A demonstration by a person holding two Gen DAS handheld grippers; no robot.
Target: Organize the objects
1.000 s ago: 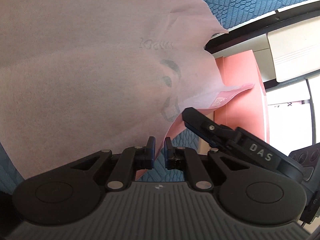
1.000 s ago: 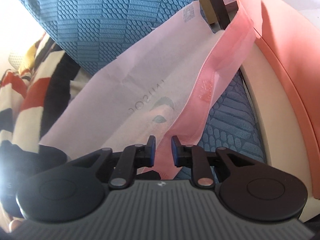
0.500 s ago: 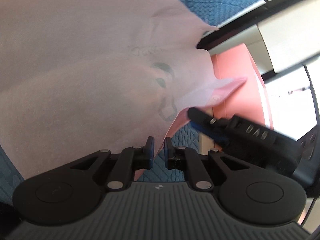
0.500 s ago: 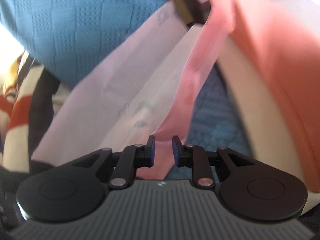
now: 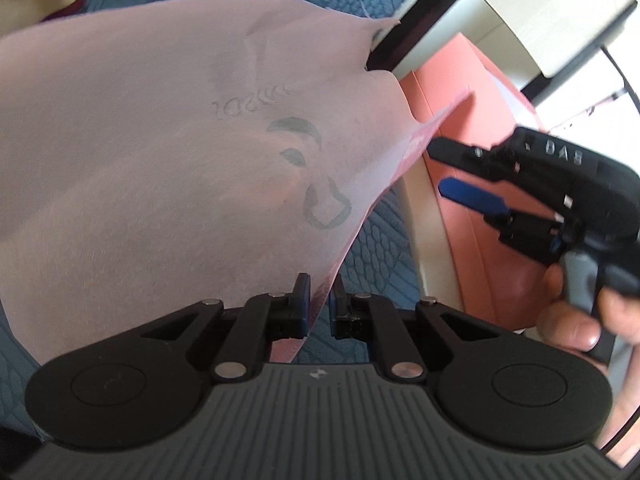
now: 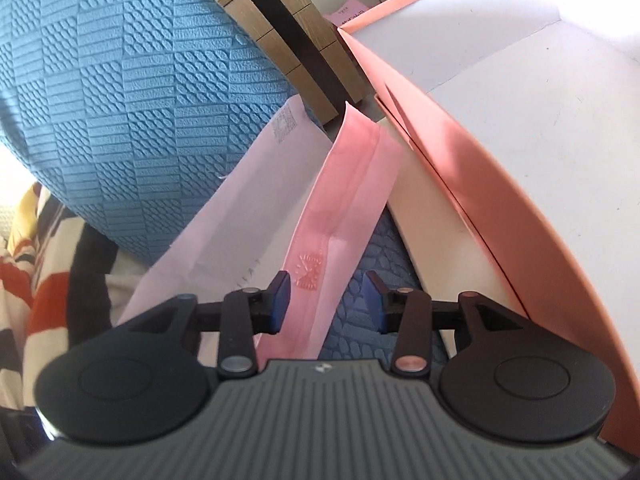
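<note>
A blue bumpy mat (image 6: 120, 80) lies ahead. A striped cloth (image 6: 24, 272) sits left, a wooden cabinet (image 6: 288, 36) far behind.

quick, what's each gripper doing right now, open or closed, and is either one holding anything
Left gripper: shut on the pink bag, pinching its edge.
Right gripper: open, jaws just opening; the bag's edge lies between them, unpinched.

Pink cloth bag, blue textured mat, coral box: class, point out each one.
Pink cloth bag (image 5: 160, 152): left wrist view, on its pale printed face.
Blue textured mat (image 6: 132, 92): right wrist view, on its embossed surface.
Coral box (image 6: 472, 184): right wrist view, on its shaded side wall.
</note>
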